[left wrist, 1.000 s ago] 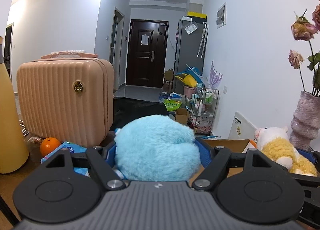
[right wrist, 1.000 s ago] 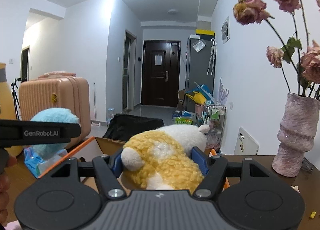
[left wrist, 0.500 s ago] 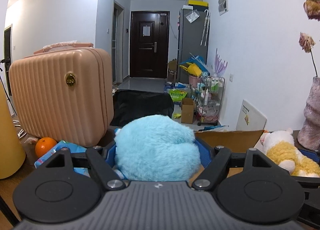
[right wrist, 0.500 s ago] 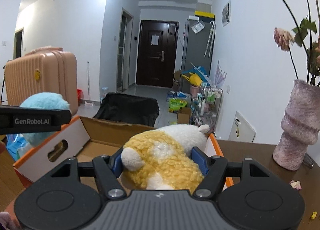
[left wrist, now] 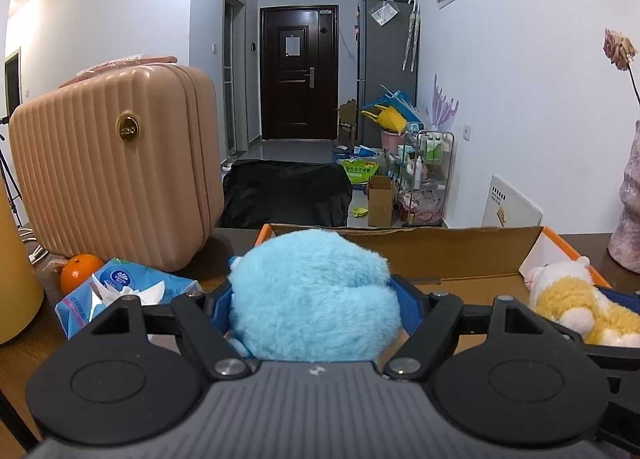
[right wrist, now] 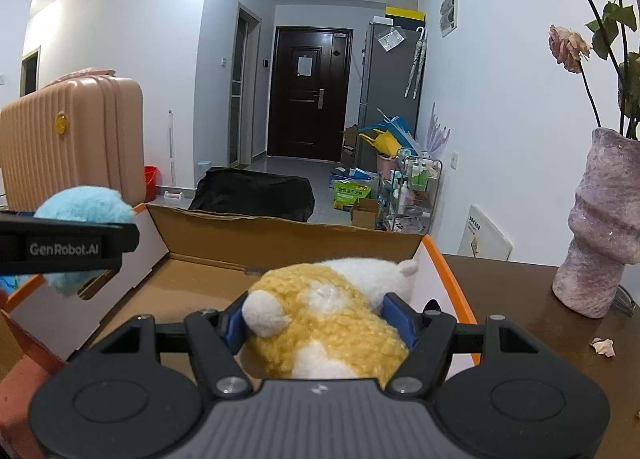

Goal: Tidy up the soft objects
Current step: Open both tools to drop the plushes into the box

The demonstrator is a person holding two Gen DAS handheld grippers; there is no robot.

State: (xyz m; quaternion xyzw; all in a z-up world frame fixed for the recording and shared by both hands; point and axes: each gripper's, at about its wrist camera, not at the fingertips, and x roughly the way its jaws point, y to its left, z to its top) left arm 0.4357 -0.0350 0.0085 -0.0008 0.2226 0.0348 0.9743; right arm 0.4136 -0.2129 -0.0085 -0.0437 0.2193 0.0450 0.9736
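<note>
Tongs first: the left gripper (left wrist: 316,299) is clamped on a fluffy blue plush toy (left wrist: 314,295), its blue pads pressed into the fur on both sides. The right gripper (right wrist: 320,319) is clamped the same way on a yellow and white plush toy (right wrist: 324,319). Both toys sit above the open cardboard box (right wrist: 280,243), whose brown floor shows under and ahead of them; the yellow one is near the box's right wall with the orange rim, the blue one toward its left side. Just left of the box on the brown table (right wrist: 520,323) lie a blue tissue pack (left wrist: 116,291) and an orange (left wrist: 78,267), with a pink ribbed suitcase (left wrist: 116,167) standing behind them. On the right of the box stands a rough purple vase (right wrist: 600,227) with dried roses. Beyond the table, a black bag (left wrist: 286,195) lies on the floor, and a dark door (left wrist: 298,75) closes the hallway.
</note>
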